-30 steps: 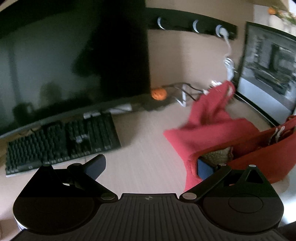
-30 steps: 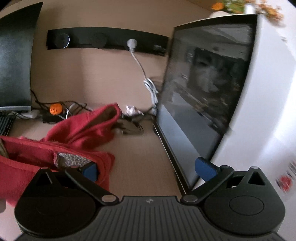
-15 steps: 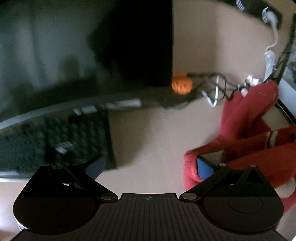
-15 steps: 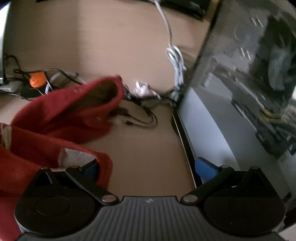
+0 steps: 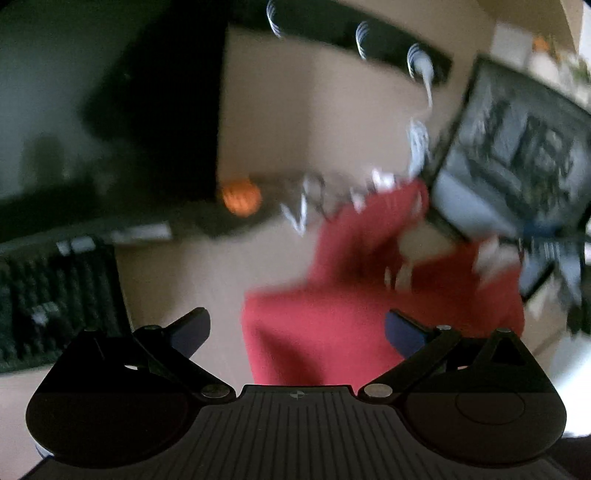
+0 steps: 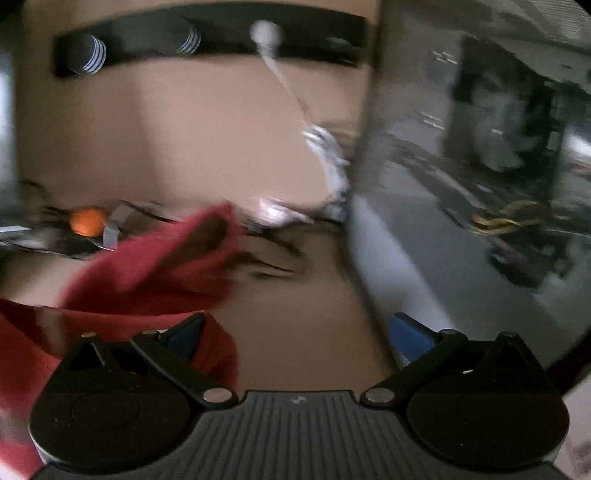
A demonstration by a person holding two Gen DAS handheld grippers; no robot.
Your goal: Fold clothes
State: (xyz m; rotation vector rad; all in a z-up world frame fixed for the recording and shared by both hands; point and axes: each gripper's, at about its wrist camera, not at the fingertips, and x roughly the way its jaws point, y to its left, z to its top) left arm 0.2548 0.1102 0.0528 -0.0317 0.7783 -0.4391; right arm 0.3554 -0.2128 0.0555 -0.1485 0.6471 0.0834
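Observation:
A red hooded garment (image 5: 332, 314) lies bunched on the wooden desk, a sleeve reaching toward the back. In the left wrist view it sits between my fingers and to the right. My left gripper (image 5: 295, 328) is open, the cloth lying low between its jaws, none pinched. In the right wrist view the garment (image 6: 147, 269) lies at the left. My right gripper (image 6: 295, 332) is open, its left finger (image 6: 184, 332) over the cloth edge, bare desk between the jaws. Both views are blurred.
A black keyboard (image 5: 55, 295) and a dark monitor (image 5: 110, 110) stand at the left. A glass-sided computer case (image 6: 480, 184) stands at the right. Cables (image 6: 280, 214) and an orange object (image 5: 240, 197) lie at the back. A black socket strip (image 6: 207, 33) is on the wall.
Both grippers have swung about over the desk, blurring the views. The red garment has dropped flatter, and its edge no longer sits against the left gripper's right finger.

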